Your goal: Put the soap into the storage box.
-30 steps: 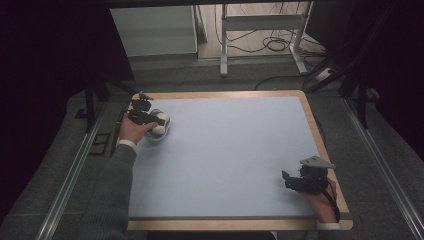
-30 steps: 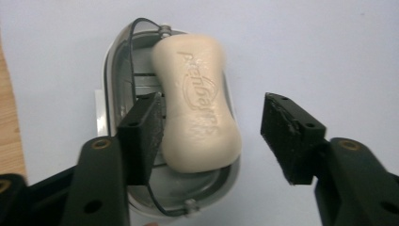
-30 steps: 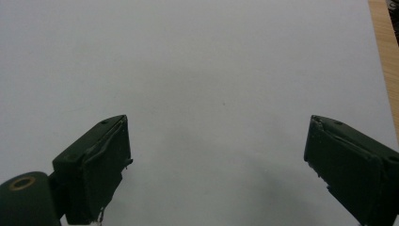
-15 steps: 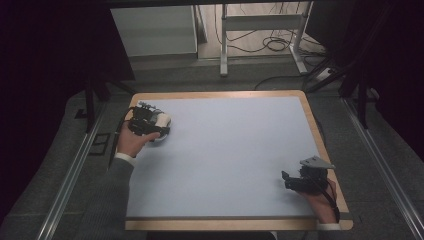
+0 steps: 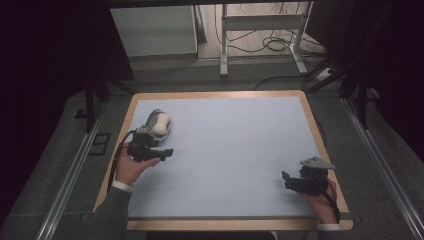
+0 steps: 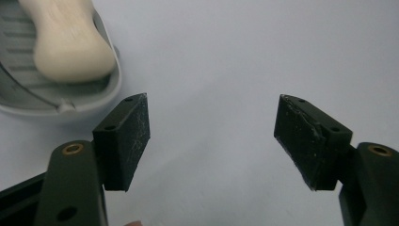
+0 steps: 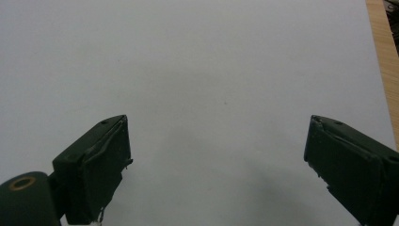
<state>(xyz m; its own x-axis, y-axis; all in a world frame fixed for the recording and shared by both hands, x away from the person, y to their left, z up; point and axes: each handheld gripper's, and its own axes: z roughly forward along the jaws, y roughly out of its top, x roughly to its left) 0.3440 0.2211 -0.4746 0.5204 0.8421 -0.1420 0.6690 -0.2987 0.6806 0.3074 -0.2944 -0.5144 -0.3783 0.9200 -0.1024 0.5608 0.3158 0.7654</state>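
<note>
A cream bar of soap (image 5: 161, 123) lies in a grey ribbed soap dish (image 5: 150, 120) near the table's far left corner. In the left gripper view the soap (image 6: 70, 40) and the dish (image 6: 101, 96) sit at the upper left, just beyond the left jaw. My left gripper (image 5: 167, 153) is open, a little nearer the person than the dish and apart from it, with nothing between its jaws (image 6: 211, 136). My right gripper (image 5: 286, 180) is open over bare mat at the near right, holding nothing (image 7: 216, 165).
A pale blue mat (image 5: 230, 150) covers the table inside a wooden border (image 5: 320, 150). Metal rails run along both sides of the table. Beyond the far edge stand a white cabinet and a frame with cables on the floor.
My left gripper let go of the soap dish area and drew back toward the person, turning its jaws to the right. The dish with soap stays at the far left. The right gripper has not moved.
</note>
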